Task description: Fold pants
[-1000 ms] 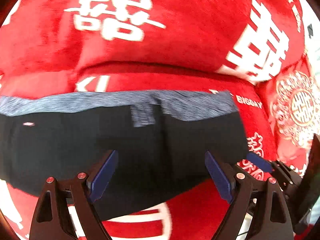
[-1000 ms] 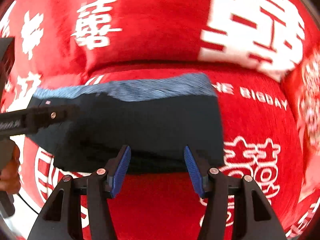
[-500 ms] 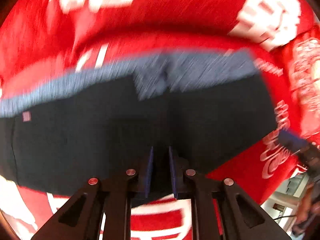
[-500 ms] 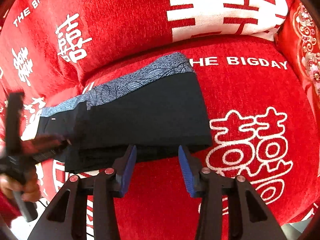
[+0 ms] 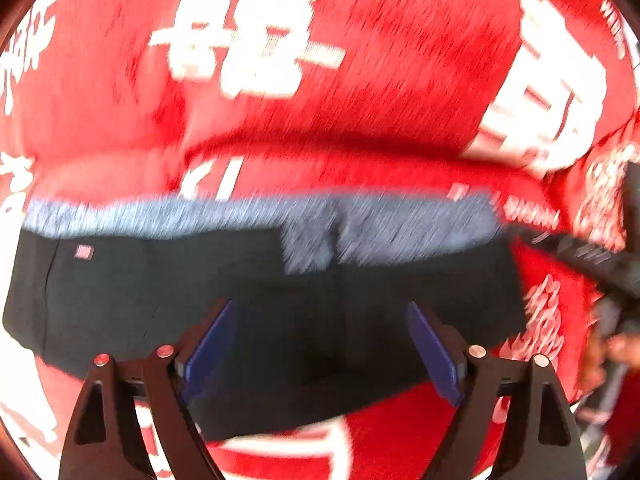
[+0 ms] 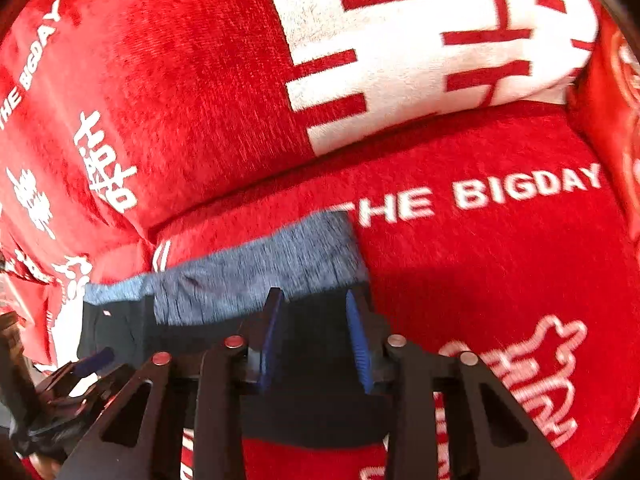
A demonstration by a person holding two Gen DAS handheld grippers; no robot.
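The left claw sprang open off the black pants; the right claw, half-open, apparently straddled their edge — fold likely set.

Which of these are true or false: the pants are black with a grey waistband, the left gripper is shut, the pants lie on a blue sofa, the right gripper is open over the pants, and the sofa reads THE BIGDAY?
1. The pants are black with a grey waistband. True.
2. The left gripper is shut. False: its jaws stand wide apart over the pants.
3. The pants lie on a blue sofa. False: the sofa is red with white print.
4. The right gripper is open over the pants. True.
5. The sofa reads THE BIGDAY. True, in the right wrist view.
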